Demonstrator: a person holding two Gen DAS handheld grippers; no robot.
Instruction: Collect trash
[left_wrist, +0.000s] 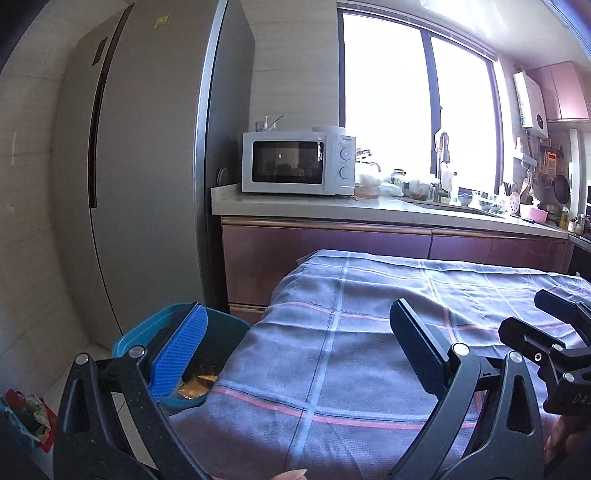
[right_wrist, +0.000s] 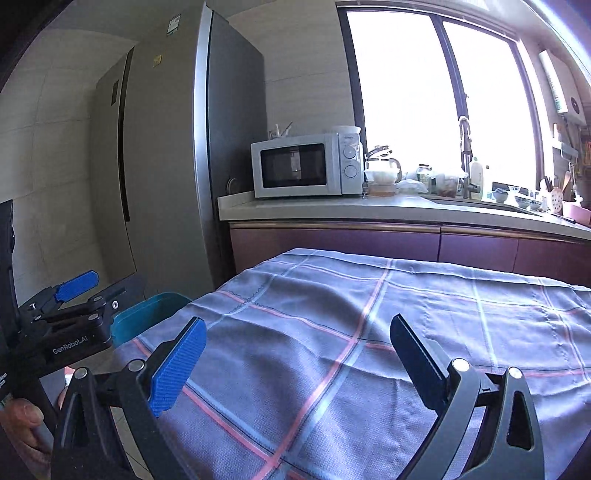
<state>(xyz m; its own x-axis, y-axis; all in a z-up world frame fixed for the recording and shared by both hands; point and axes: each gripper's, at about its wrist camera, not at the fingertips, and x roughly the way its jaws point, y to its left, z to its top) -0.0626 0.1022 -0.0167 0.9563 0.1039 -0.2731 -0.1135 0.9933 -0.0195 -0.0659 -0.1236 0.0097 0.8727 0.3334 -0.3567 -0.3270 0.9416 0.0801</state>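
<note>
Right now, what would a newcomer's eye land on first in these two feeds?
Probably the plaid tablecloth filling the foreground, with the left gripper and right gripper both open and empty above it. Next, the blue bin beside the table's left edge, something brown lying inside. Behind stand the white microwave on the counter and the blown-out bright window.

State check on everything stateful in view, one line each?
left gripper: open, nothing between the jaws
right gripper: open, nothing between the jaws
blue bin: uncovered, brown scrap inside
microwave: door shut
fridge: doors shut
tablecloth: spread flat, nothing lying on it
</note>
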